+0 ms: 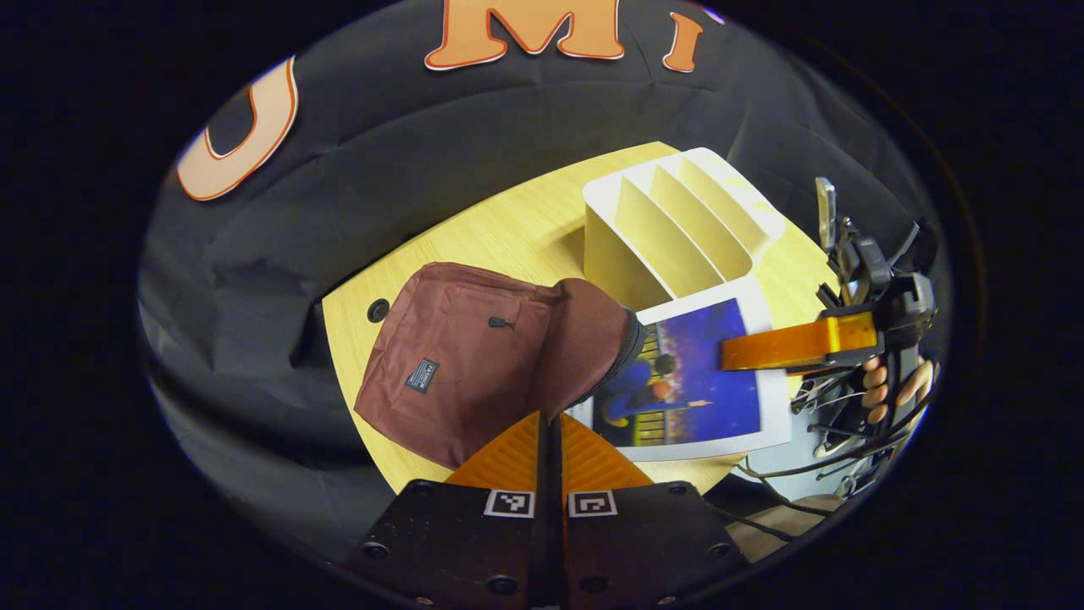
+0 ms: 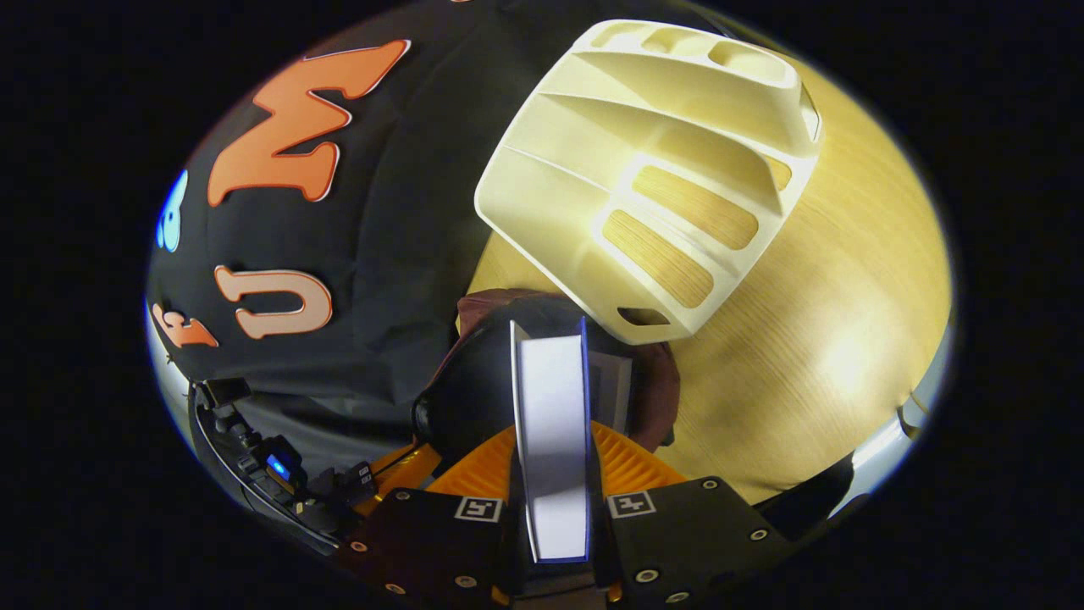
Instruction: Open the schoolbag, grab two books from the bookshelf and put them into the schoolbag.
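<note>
Maroon cloth of the schoolbag lies near the left edge of the wooden surface, its zipped mouth lifted where the left gripper, fingers pressed together, seems to pinch the flap, though I cannot be sure cloth sits between them. The right gripper pinches a book by its edge and has its far end at the bag's mouth, the white bookshelf standing empty just behind. The likely trouble: the flap slipping free and the mouth sagging shut, so the book's corner catches on the zip and the book twists out of that narrow edge grip.
</note>
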A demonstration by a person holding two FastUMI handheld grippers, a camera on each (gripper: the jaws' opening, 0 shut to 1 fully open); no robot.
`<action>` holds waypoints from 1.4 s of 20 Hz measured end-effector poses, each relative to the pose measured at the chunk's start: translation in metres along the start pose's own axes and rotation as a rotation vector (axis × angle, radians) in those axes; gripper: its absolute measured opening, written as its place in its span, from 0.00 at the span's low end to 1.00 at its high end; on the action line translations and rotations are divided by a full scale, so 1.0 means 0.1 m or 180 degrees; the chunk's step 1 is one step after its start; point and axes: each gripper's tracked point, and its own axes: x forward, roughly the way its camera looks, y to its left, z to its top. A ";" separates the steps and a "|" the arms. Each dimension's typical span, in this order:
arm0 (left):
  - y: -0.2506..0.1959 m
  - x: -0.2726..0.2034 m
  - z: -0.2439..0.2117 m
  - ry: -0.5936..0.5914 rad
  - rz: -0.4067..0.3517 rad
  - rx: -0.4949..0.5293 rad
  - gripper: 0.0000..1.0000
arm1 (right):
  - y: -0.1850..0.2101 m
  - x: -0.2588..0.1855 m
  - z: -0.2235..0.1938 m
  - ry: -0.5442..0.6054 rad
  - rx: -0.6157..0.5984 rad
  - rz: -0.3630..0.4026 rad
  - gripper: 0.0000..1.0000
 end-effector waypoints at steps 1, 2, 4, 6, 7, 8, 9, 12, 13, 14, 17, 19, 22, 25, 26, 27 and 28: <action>-0.02 -0.01 0.03 -0.0004 0.0007 0.0024 0.01 | 0.05 0.10 -0.01 -0.0036 0.0019 0.0064 0.30; -0.04 -0.02 0.04 -0.0012 0.0008 0.0050 0.01 | 0.09 0.19 -0.04 -0.0071 0.0014 0.0114 0.31; -0.06 -0.06 0.07 -0.0032 0.0013 0.0087 0.00 | 0.15 0.39 -0.07 -0.0131 -0.0014 0.0140 0.30; -0.11 -0.08 0.09 -0.0047 0.0016 0.0122 0.00 | 0.23 0.54 -0.11 -0.0211 -0.0006 0.0157 0.30; -0.13 -0.11 0.11 -0.0058 0.0018 0.0142 0.00 | 0.25 0.61 -0.12 -0.0250 0.0024 0.0163 0.30; -0.16 -0.12 0.12 -0.0072 0.0017 0.0158 0.01 | 0.27 0.68 -0.13 -0.0288 0.0069 0.0173 0.30; -0.18 -0.14 0.12 -0.0079 0.0014 0.0175 0.00 | 0.30 0.73 -0.15 -0.0300 0.0101 0.0180 0.30; -0.22 -0.15 0.12 -0.0079 0.0023 0.0215 0.01 | 0.42 0.93 -0.16 -0.0342 0.0124 0.0202 0.30; -0.22 -0.14 0.12 -0.0071 0.0032 0.0217 0.01 | 0.43 0.98 -0.16 -0.0367 0.0117 0.0200 0.30; -0.23 -0.13 0.11 -0.0064 0.0031 0.0211 0.01 | 0.43 1.03 -0.15 -0.0407 0.0095 0.0185 0.30; -0.24 -0.10 0.12 -0.0058 -0.0028 0.0168 0.01 | 0.44 1.13 -0.22 -0.0343 0.0132 0.0113 0.30; -0.22 -0.10 0.11 -0.0058 -0.0050 0.0090 0.01 | 0.33 1.12 -0.31 -0.0160 0.0125 -0.0158 0.35; -0.15 -0.05 0.05 -0.0033 -0.0055 -0.0010 0.01 | -0.01 1.01 -0.37 0.0030 0.0006 -0.0649 0.55; -0.15 0.00 0.00 -0.0018 -0.0090 -0.0070 0.01 | -0.15 0.81 -0.44 0.0208 -0.0250 -0.0845 0.92; -0.15 0.02 -0.02 -0.0014 -0.0106 -0.0091 0.01 | -0.18 0.69 -0.43 0.0235 -0.0323 -0.0875 0.96; -0.16 0.04 -0.02 -0.0009 -0.0128 -0.0117 0.00 | -0.22 0.57 -0.40 0.0238 -0.0356 -0.0903 0.98; -0.18 0.04 -0.01 -0.0014 -0.0141 -0.0126 0.01 | -0.26 0.47 -0.35 0.0220 -0.0374 -0.0915 0.98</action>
